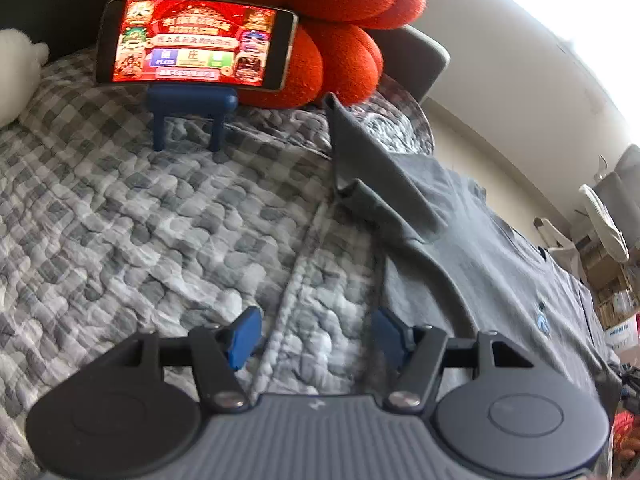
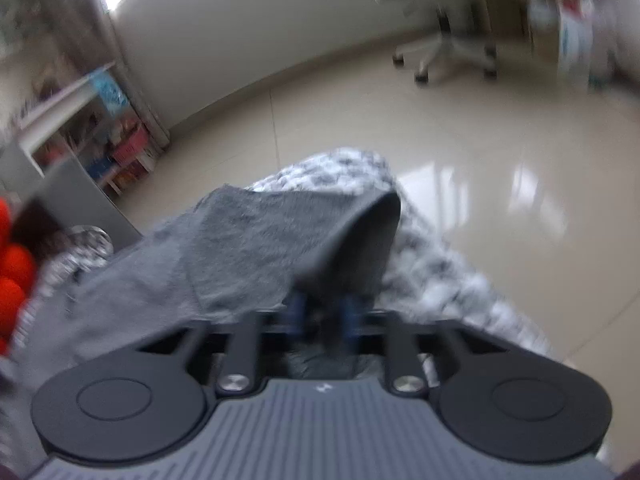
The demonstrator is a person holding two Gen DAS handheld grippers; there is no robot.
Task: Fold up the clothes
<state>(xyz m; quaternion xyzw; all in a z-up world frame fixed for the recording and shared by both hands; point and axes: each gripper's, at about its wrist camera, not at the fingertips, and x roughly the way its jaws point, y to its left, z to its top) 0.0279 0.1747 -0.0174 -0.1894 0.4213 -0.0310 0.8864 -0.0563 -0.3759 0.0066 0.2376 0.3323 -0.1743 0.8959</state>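
A grey T-shirt (image 1: 480, 248) lies on the right part of a grey-and-white checked quilt (image 1: 160, 220), one sleeve (image 1: 360, 160) folded and pointing to the back. My left gripper (image 1: 316, 326) hovers open over the quilt just left of the shirt's edge, with nothing between its blue pads. In the right wrist view the right gripper (image 2: 325, 309) is shut on a fold of the grey T-shirt (image 2: 260, 240). That cloth drapes up over the blue fingertips and hides them in part. The picture is blurred.
A phone (image 1: 196, 40) with a lit red screen stands on a blue stand (image 1: 188, 108) at the back, against an orange plush cushion (image 1: 340, 20). A white plush (image 1: 16, 68) sits far left. Beyond the quilt's edge (image 2: 432, 264) are tiled floor (image 2: 480, 140), an office chair (image 2: 440, 20) and a shelf (image 2: 100, 132).
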